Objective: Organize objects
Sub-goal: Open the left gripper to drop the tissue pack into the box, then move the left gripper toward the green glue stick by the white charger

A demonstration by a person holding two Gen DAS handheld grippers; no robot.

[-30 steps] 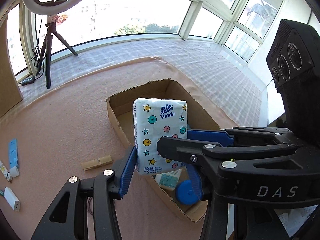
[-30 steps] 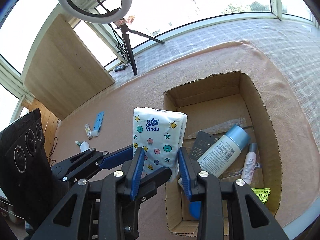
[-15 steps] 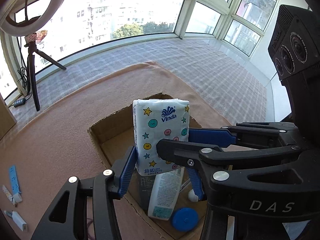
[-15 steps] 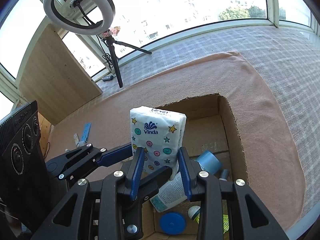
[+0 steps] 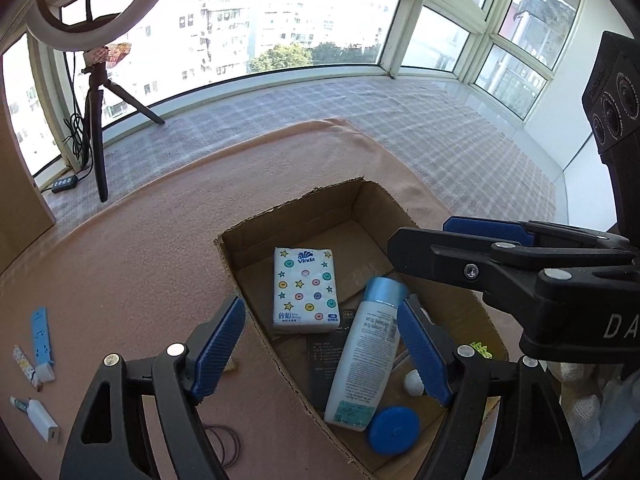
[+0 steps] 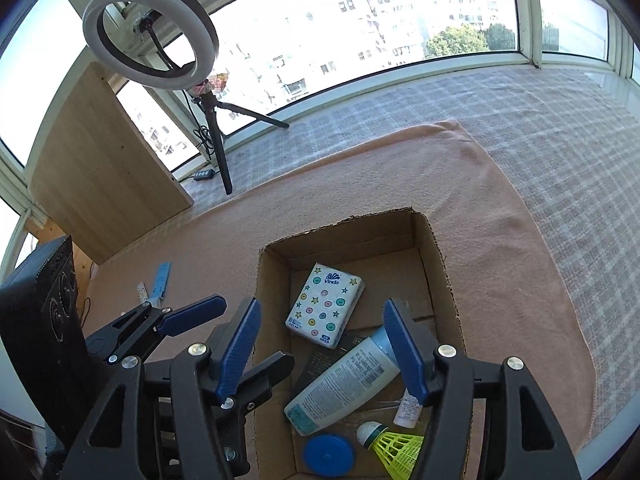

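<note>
Your left gripper [image 5: 322, 350] and right gripper [image 6: 320, 350] have both just been opening and now stand released with nothing between the pads, poised over the cardboard box [image 5: 230, 258]. Nearest you in the box, the blue round lid [image 5: 394, 430] and the white bottle [image 5: 362, 356] are partly cut off by your fingers. The dark card [image 5: 324, 364] under the bottle is hard to read. The tissue pack [image 5: 305, 289] lies flat on the box floor, beyond and below both claws, touching neither. Only your right wrist view shows the yellow shuttlecock [image 6: 394, 442] clearly; your left shows just a sliver. Further left on the blanket [image 5: 120, 240] lie small items, blurred. Beyond stands the ring light [image 6: 150, 36].
</note>
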